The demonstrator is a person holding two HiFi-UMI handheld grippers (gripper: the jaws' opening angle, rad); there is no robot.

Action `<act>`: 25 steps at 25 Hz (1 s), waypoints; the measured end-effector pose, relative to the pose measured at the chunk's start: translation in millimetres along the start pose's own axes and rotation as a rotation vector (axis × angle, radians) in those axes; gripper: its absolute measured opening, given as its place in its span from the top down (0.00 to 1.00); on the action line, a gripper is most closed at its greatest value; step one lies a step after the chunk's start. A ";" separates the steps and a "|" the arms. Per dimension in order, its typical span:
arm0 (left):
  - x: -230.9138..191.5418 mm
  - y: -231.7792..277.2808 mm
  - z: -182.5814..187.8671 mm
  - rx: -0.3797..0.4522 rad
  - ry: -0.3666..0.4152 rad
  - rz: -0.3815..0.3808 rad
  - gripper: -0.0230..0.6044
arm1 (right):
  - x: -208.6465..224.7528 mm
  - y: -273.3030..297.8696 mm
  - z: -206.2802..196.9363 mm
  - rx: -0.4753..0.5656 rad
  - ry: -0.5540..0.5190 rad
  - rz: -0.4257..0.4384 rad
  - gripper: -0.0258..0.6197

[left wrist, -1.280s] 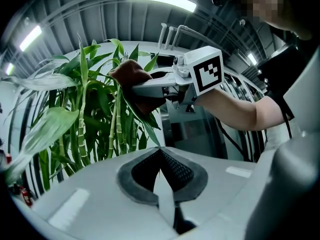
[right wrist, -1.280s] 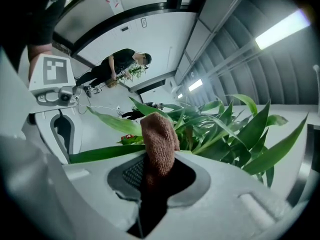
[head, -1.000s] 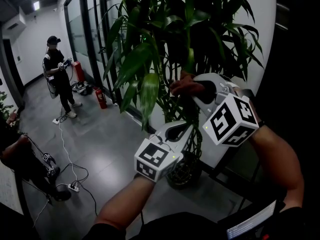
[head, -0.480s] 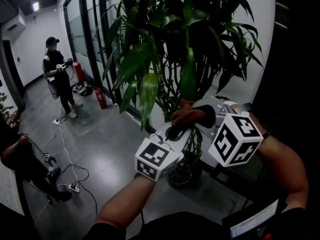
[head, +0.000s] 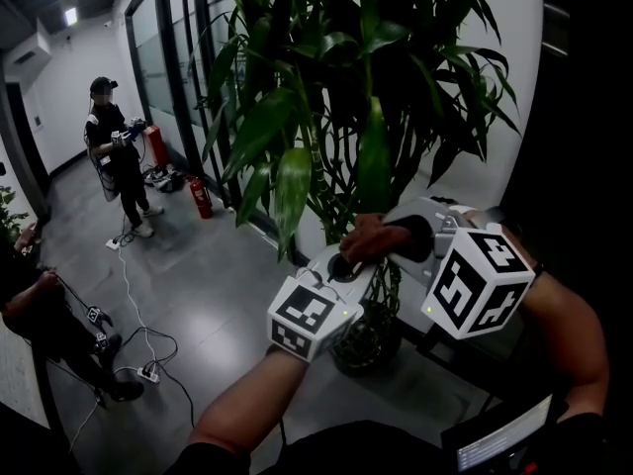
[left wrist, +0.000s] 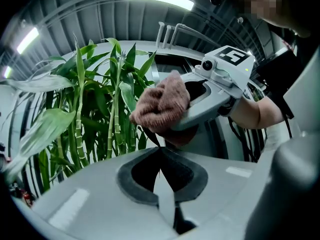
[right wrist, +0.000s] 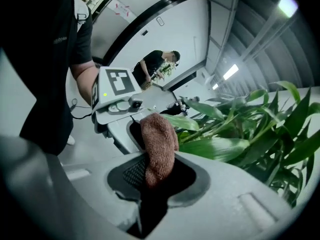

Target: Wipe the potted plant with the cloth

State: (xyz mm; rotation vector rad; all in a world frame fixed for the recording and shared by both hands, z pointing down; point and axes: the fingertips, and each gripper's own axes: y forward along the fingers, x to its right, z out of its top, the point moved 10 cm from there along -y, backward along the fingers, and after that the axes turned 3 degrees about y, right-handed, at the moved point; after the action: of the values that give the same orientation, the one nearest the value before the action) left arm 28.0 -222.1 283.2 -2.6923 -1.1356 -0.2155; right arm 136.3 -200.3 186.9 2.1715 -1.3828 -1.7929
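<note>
The potted plant (head: 326,87) fills the middle of the head view, its tall canes and long green leaves rising from a dark pot (head: 361,339) on the grey floor (head: 198,275) beside a white wall (head: 519,67). The right gripper (right wrist: 156,176) is clamped on the reddish-brown cloth (right wrist: 159,144), which bulges out past its jaws and touches a long hanging leaf (head: 374,156). The left gripper (left wrist: 161,151), just below the cloth, has its jaws pinched together on that leaf's thin tip.
</note>
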 end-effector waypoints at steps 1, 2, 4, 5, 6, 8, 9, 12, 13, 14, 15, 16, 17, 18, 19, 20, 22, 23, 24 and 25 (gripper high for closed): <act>-0.3 -0.4 0.3 0.001 -0.001 0.001 0.94 | 5.8 -4.0 1.4 0.018 0.006 -0.038 0.87; -0.4 -0.9 0.5 0.001 -0.003 0.002 0.94 | 12.2 -8.1 2.7 0.035 0.013 -0.077 0.87; 0.1 -1.8 1.1 0.004 -0.004 0.003 0.94 | 26.3 -15.8 3.7 0.062 0.030 -0.152 0.87; 0.5 -2.2 1.4 0.005 -0.003 0.003 0.94 | 33.8 -19.0 3.6 0.075 0.040 -0.188 0.87; 0.9 -2.4 1.7 0.007 -0.002 0.001 0.94 | 41.5 -21.6 3.8 0.091 0.053 -0.225 0.87; 1.3 -2.3 2.2 0.010 -0.001 -0.002 0.94 | 58.0 -25.4 5.2 0.121 0.078 -0.307 0.87; 1.4 -2.4 2.4 0.012 -0.001 -0.004 0.94 | 66.5 -26.3 5.9 0.131 0.084 -0.350 0.87; 1.0 -4.7 2.2 0.019 -0.012 -0.002 0.94 | 89.9 -25.5 8.0 0.141 0.081 -0.455 0.87; 0.8 -5.6 2.0 0.022 -0.019 -0.001 0.94 | 96.4 -24.5 7.9 0.138 0.084 -0.473 0.87; 0.7 -6.2 1.9 0.025 -0.026 0.000 0.94 | 102.3 -23.2 7.1 0.133 0.091 -0.484 0.87; 0.5 -6.5 1.8 0.027 -0.030 0.001 0.94 | 107.7 -21.5 5.6 0.125 0.099 -0.492 0.87; 0.4 -6.6 2.0 0.029 -0.033 0.002 0.94 | 112.5 -19.6 4.6 0.116 0.100 -0.501 0.87; 0.4 -6.6 2.2 0.032 -0.036 0.002 0.94 | 116.9 -17.8 4.9 0.110 0.093 -0.511 0.87; 0.5 -6.4 2.5 0.034 -0.038 0.002 0.94 | 120.3 -15.8 5.9 0.106 0.082 -0.518 0.87; 0.7 -6.4 2.8 0.037 -0.040 0.000 0.94 | 122.4 -13.8 6.5 0.102 0.072 -0.519 0.87; 0.7 -6.4 3.1 0.038 -0.043 -0.001 0.94 | 123.0 -11.7 6.6 0.099 0.068 -0.515 0.87; 0.4 -6.8 3.8 0.040 -0.048 -0.004 0.94 | 119.9 -8.6 6.0 0.092 0.062 -0.499 0.87; 0.3 -7.0 4.2 0.040 -0.049 -0.005 0.94 | 116.6 -7.2 5.5 0.086 0.057 -0.491 0.87; 0.1 -7.4 4.4 0.039 -0.050 -0.005 0.94 | 112.6 -5.6 5.0 0.079 0.048 -0.483 0.87; 0.0 -7.8 4.4 0.039 -0.050 -0.004 0.94 | 108.4 -4.0 4.5 0.071 0.039 -0.477 0.87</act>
State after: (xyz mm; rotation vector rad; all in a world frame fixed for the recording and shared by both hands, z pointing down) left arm 22.6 -215.8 280.0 -2.6754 -1.1476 -0.1268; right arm 130.7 -262.1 97.8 2.7376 -0.9899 -1.8324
